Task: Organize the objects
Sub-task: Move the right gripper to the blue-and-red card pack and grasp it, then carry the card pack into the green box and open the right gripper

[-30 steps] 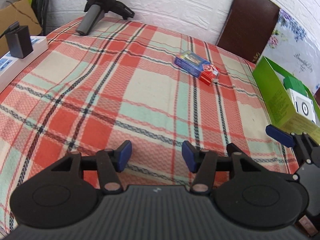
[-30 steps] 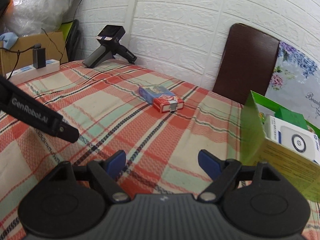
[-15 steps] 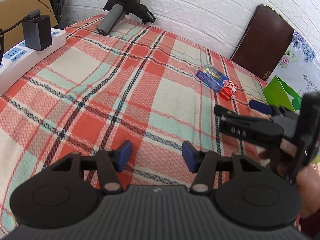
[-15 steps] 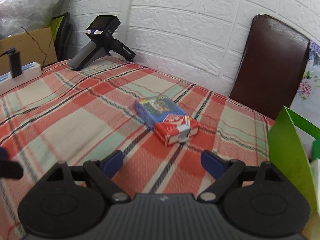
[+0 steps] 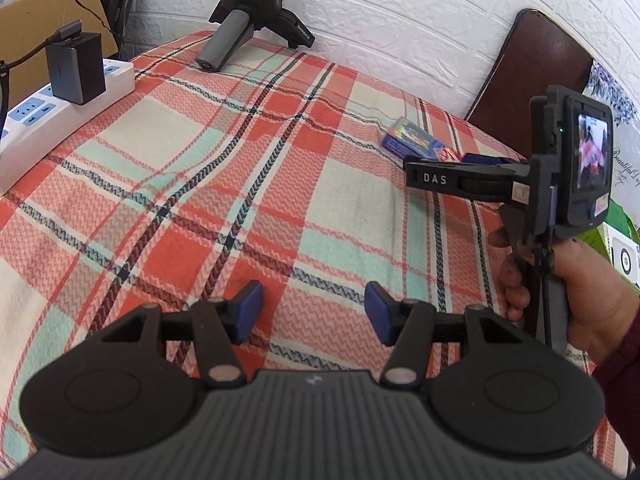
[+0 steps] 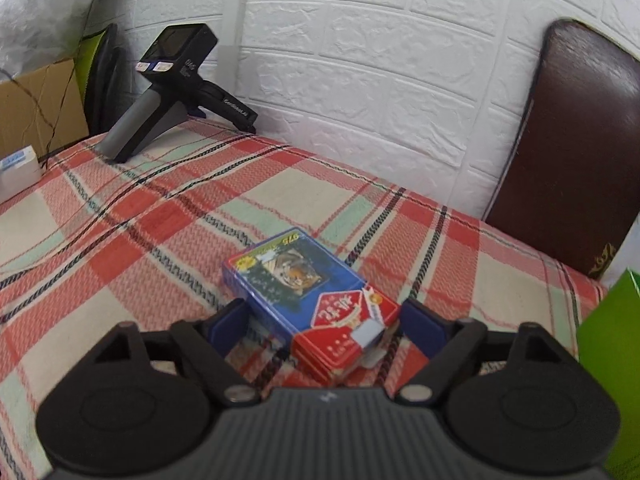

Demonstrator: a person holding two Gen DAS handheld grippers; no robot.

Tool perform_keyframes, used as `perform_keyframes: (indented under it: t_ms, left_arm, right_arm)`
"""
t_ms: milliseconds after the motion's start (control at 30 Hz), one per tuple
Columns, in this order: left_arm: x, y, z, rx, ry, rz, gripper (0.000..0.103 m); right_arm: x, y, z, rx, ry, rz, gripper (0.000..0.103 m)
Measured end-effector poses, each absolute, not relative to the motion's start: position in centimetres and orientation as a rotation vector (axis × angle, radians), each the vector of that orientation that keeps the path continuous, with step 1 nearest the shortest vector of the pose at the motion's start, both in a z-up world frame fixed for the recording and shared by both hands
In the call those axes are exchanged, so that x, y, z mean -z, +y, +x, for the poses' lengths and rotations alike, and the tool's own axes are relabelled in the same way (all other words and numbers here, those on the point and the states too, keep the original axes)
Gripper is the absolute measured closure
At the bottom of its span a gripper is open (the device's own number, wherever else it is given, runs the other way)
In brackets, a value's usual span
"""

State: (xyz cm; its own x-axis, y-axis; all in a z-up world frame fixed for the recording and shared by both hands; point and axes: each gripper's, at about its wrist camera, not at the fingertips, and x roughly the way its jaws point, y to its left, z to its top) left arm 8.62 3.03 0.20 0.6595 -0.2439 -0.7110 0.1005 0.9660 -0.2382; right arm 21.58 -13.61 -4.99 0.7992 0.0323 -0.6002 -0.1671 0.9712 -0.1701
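Observation:
A blue and red card box [image 6: 304,292] lies on the plaid tablecloth [image 6: 160,220]. My right gripper [image 6: 324,320] straddles its near red end, one blue pad on each side. Its jaws are closing, and a thin gap still shows at both pads. From the left wrist view the same card box [image 5: 412,142] sits far right, partly hidden behind the right gripper [image 5: 444,168], which a hand [image 5: 580,288] holds. My left gripper [image 5: 314,312] hovers open over bare cloth with nothing between its fingers.
A spare black gripper device [image 5: 248,12] stands at the table's far edge by the white brick wall. A white power strip [image 5: 60,112] with a black adapter lies at the left. A green box [image 6: 608,340] stands at the right, and a brown chair back [image 6: 572,152] is behind.
The right gripper has travelled forward across the table until the card box sits between its fingers, and its jaws have narrowed. The left gripper has barely shifted.

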Motion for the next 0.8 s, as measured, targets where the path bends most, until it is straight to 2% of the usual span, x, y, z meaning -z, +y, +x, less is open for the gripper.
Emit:
perform_keyframes:
  t_ms: [33,67,167,400,533,700,733,800]
  left_arm:
    - [-0.2,3.0,8.6,0.194,0.829,-0.183,0.045]
    - [-0.2,2.9,8.6,0.191,0.828,-0.181,0.045]
    - [-0.2,2.6,8.4,0.183,0.825,-0.167,0.044]
    - [-0.2,2.7,8.1,0.180,0.828,-0.169,0.042]
    - [-0.3,2.2,7.9,0.230,0.841,-0.192,0.031]
    - [-0.3,-0.1,7.3,0.315,0.866,-0.183,0.031]
    - [-0.3,-0.6,7.1,0.328,0.871,-0.180,0.031]
    - [-0.3,-1.4,7.0,0.345,0.880,-0.169,0.031]
  right_arm:
    - [4.9,-13.4,21.2,-0.118,0.635,-0.230,0.047]
    - [4.9,-13.2,20.9,-0.131,0.641,-0.233,0.066]
    - [4.9,-12.6,19.3,-0.145,0.627,-0.279,0.077]
    - [4.6,-13.5,13.5,-0.177,0.623,-0.249,0.080]
    - [4.5,-14.3,8.6,-0.203,0.646,-0.210,0.080]
    - [4.0,-14.1,1.7,-0.279,0.663,-0.200,0.081]
    - [4.0,-13.9,0.6,-0.293,0.656,-0.223,0.080]
    - [3.9,-13.9,-0.7,-0.314,0.643,-0.238,0.066]
